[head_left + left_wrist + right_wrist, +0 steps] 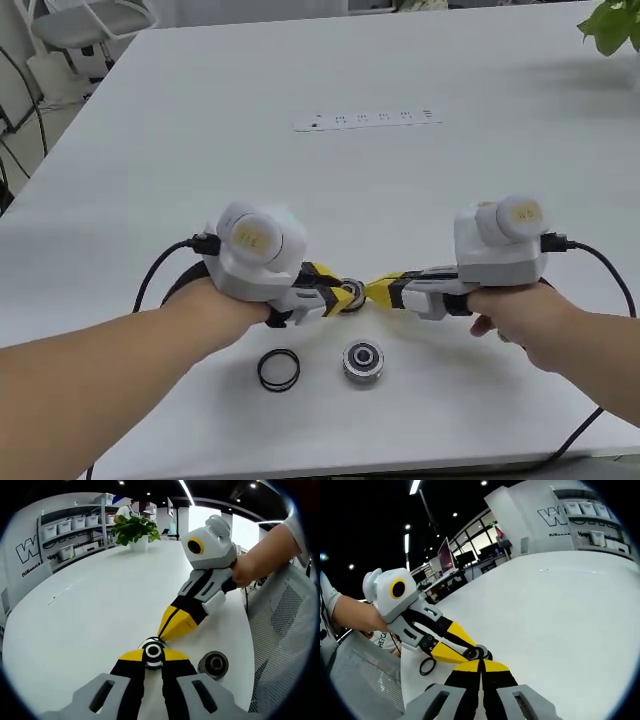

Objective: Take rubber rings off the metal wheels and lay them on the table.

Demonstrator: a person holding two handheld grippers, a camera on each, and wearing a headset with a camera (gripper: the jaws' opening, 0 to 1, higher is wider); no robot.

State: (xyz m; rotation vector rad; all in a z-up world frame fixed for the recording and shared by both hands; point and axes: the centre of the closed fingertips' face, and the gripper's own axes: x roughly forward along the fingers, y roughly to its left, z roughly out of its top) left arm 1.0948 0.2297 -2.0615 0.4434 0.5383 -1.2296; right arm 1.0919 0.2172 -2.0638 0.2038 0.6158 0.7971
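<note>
My left gripper [153,656] has its jaws clenched on a metal wheel [152,650] at their tips. My right gripper [481,666] has its jaws pressed together, touching that wheel's rim. One rubber ring [278,369] lies on the tabletop [400,180] near the left jaws.

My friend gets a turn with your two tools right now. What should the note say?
Left tool: shut on a metal wheel that looks to have its black ring on.
Right tool: shut, tips at that wheel; a pinch on the ring can't be told.
Table: one rubber ring lies off, beside a second wheel.
Left: pull the held wheel's ring off, lay it down.
</note>
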